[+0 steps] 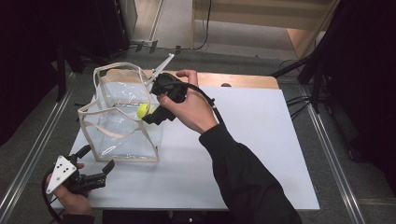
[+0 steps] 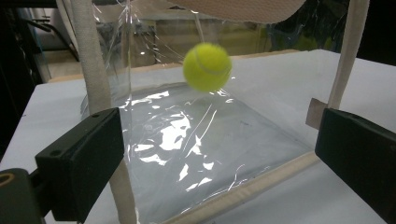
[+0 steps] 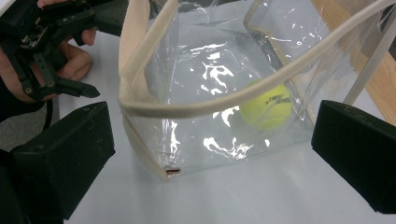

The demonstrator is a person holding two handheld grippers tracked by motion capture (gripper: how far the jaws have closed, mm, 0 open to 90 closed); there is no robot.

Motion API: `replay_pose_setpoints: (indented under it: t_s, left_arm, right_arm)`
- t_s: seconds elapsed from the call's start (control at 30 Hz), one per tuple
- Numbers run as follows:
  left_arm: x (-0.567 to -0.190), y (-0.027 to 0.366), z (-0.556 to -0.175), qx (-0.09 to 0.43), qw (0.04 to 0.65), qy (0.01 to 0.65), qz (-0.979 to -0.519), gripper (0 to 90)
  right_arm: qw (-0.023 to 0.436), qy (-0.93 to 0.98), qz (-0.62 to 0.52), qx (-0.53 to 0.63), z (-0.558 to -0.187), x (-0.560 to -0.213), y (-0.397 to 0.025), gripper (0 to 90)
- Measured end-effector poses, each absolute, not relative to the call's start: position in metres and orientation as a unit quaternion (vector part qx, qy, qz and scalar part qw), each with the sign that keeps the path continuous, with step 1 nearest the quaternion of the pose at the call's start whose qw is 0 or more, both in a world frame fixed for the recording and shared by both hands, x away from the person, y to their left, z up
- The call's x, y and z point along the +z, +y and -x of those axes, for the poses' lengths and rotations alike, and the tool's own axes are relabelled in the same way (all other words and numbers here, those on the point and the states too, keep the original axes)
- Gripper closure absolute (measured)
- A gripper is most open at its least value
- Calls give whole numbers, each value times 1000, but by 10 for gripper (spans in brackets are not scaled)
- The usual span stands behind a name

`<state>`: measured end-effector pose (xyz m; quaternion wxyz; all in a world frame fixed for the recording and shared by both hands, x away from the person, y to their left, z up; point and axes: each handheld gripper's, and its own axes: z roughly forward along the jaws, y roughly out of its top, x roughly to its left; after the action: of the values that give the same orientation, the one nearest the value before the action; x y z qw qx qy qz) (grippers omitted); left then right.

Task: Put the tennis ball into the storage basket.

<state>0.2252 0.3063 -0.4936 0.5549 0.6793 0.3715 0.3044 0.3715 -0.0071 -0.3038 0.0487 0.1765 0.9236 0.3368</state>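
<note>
Tennis ball (image 2: 207,66) is falling inside the clear bag (image 1: 122,122) on the counter (image 1: 261,140); both grippers' jaws are standing spread, so the unsupported bag risks tipping when the ball lands.

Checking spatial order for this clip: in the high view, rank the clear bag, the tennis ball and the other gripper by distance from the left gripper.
1. Clear bag, just up and right of the left gripper.
2. Tennis ball, at the bag's far right side.
3. Right gripper, just beyond the ball.

Bag (image 1: 122,122): glossy clear plastic, cream cloth trim. Ball (image 1: 143,110): fuzzy yellow felt. Table (image 1: 261,154): matt white, wood edge.
</note>
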Motion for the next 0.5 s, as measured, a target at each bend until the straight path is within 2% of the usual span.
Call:
replay_pose_setpoints:
  t_s: [0.5]
  left_arm:
    - [-493, 306, -225, 307, 554, 370, -680, 13]
  right_arm:
    - [63, 914, -186, 355, -359, -336, -32, 0]
